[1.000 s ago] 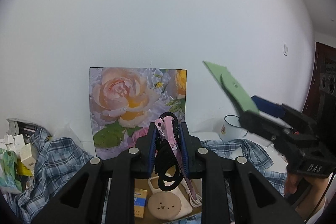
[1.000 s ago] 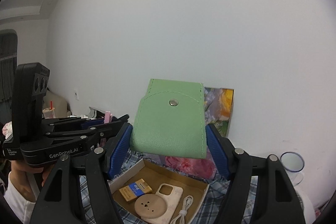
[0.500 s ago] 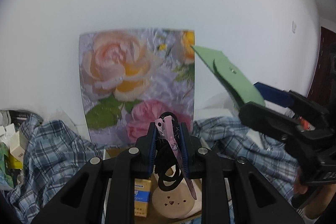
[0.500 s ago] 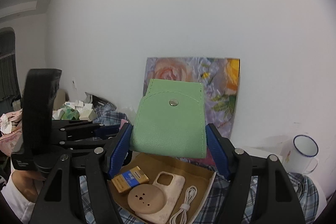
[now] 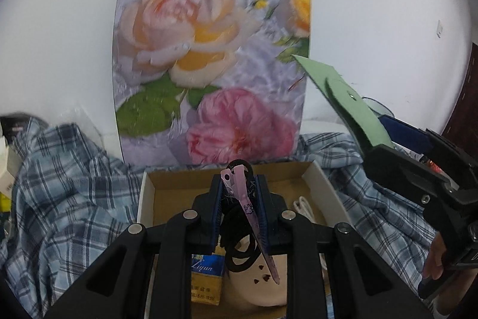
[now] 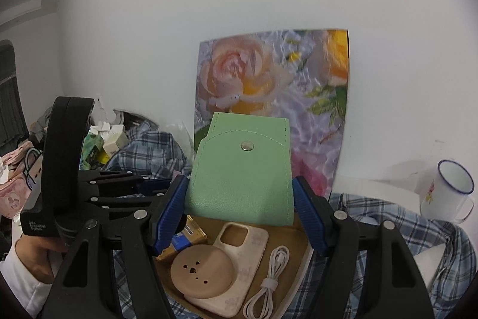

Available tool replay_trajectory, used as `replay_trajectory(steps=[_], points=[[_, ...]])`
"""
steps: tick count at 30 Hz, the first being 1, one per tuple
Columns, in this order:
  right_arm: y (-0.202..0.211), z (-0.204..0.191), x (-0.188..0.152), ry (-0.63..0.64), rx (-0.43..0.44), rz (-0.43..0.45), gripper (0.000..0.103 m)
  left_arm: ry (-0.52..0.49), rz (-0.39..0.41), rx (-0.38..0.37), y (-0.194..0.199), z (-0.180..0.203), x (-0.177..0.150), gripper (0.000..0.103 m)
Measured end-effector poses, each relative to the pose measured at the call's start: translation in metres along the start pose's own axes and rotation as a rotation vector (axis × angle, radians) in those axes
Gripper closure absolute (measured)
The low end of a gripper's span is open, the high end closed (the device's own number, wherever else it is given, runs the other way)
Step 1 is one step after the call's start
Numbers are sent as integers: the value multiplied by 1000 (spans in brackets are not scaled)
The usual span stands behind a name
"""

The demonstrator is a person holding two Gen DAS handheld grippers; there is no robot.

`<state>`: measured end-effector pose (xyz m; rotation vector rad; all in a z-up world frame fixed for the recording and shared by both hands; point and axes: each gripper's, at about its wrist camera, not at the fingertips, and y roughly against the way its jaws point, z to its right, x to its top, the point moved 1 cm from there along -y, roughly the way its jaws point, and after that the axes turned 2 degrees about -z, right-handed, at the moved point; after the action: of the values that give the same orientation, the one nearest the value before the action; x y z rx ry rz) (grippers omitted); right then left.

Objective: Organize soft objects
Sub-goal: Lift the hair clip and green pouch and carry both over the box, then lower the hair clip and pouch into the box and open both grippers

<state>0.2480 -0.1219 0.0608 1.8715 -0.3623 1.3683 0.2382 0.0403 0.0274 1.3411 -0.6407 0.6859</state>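
Both of my grippers are loaded. On my left gripper [image 5: 239, 210] the blue pads are pressed together on a pink hair clip [image 5: 249, 217] and a bunch of black hair ties [image 5: 239, 254]; the clip slants down between the fingers and the ties dangle below them, over the open cardboard box [image 5: 321, 174]. My right gripper [image 6: 240, 210] is clamped on a green snap pouch [image 6: 242, 178], one blue pad against each side edge, the pouch upright with its silver snap facing the camera. From the left wrist view I see that same pouch edge-on, raised to the right of the box and above the plaid cloth [image 5: 74, 178].

Under the pouch, inside the box, lie a round tan disc [image 6: 203, 274] with small holes, a pale phone case [image 6: 239, 262] partly beneath the disc, a coiled white cable [image 6: 270, 280] to the right of the case, and a yellow and blue packet [image 6: 182, 238] at the left.

Behind the box a rose picture [image 5: 209, 65] leans on the white wall. An enamel mug [image 6: 451, 193] stands well apart at the far right of the right wrist view.
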Motion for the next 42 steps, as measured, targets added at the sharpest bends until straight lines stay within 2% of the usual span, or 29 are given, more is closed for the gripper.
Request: replay_trajectory(steps=[7,21,25,35,37,38,39,42], points=[[-27,13,-18,-33,3,-70,33,47,-45,10,-16,-21,-3,81],[-70,30,-53,-67,-33,-261,33,17,-153,106,-46,-31,-13,81],[-80,35,-61,-74,-53,-319,33,15,-179,103,-53,-35,-18,81],[-86,36,-66,-70,-73,-347,33,4,-179,110,-53,-35,-17,80],[-86,35,-66,-60,-76,-351,31,2,-184,128,-53,-34,-16,59],[-86,34,-65,-60,-67,-350,24,-1,-181,142,-53,-34,-15,23],[-85,34,-65,-61,-57,-346,20,-2,-169,155,-51,-34,-14,1],[-84,29,-64,-45,-56,-334,6,4,-102,145,-41,-33,-9,0]])
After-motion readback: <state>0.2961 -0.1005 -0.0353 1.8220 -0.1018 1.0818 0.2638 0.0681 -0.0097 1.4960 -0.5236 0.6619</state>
